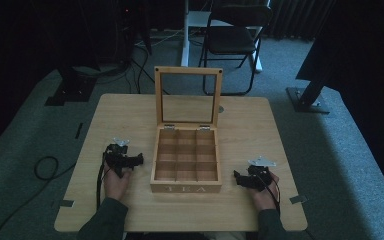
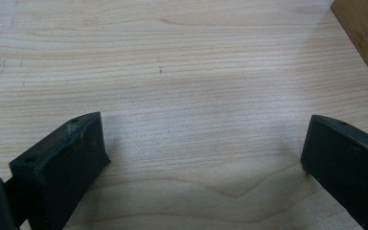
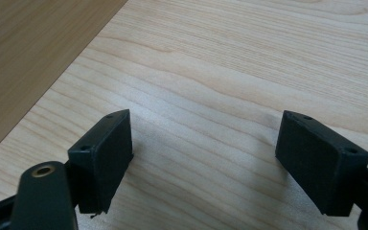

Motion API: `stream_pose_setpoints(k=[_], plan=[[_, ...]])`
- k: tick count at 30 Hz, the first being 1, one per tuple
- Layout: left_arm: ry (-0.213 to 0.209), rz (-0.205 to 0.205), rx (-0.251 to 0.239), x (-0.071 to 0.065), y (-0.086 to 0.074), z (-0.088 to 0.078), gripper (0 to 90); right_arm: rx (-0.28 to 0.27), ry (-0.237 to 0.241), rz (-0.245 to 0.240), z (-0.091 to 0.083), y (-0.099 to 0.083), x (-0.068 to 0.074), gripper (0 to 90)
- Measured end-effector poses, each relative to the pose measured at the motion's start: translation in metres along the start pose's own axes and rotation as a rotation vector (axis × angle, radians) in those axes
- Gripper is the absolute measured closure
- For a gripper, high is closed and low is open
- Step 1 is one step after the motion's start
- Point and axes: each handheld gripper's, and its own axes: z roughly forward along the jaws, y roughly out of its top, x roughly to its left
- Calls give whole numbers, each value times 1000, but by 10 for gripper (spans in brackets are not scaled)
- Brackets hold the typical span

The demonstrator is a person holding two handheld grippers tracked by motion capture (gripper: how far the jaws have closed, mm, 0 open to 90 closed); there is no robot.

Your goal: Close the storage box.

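While both tongs rest wide and empty on the counter [image 1: 130,107], the left tongs [image 1: 130,161] and right tongs [image 1: 245,179] flank the open tea box [image 1: 186,160]. Probably they should approach its lid [image 1: 188,97] slowly. The high view shows compartments; the gripper views show wood grain.

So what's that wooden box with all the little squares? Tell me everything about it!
The light wooden tea box sits in the middle of the pale wooden table, with "TEA" on its front. Its glass-paned lid stands open and upright on two metal hinges. Inside, wooden dividers make nine square compartments that look empty. Nothing touches it; the tongs rest on either side.
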Motion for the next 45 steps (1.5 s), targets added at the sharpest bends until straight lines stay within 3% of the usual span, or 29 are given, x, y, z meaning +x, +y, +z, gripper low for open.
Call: stream_pose_setpoints(k=[29,31,33,34,38,45], plan=[[1,0,0,0,0,0,16,2,0,-2,1,1,1,195],[0,0,0,0,0,0,16,3,-9,9,1,1,1,229],[1,0,1,0,0,0,16,14,-19,21,-1,3,3,317],[0,0,0,0,0,0,16,17,-3,29,-2,5,3,337],[1,0,1,0,0,0,16,24,25,32,-3,10,9,346],[1,1,0,0,0,0,16,-25,37,10,-12,26,17,407]])
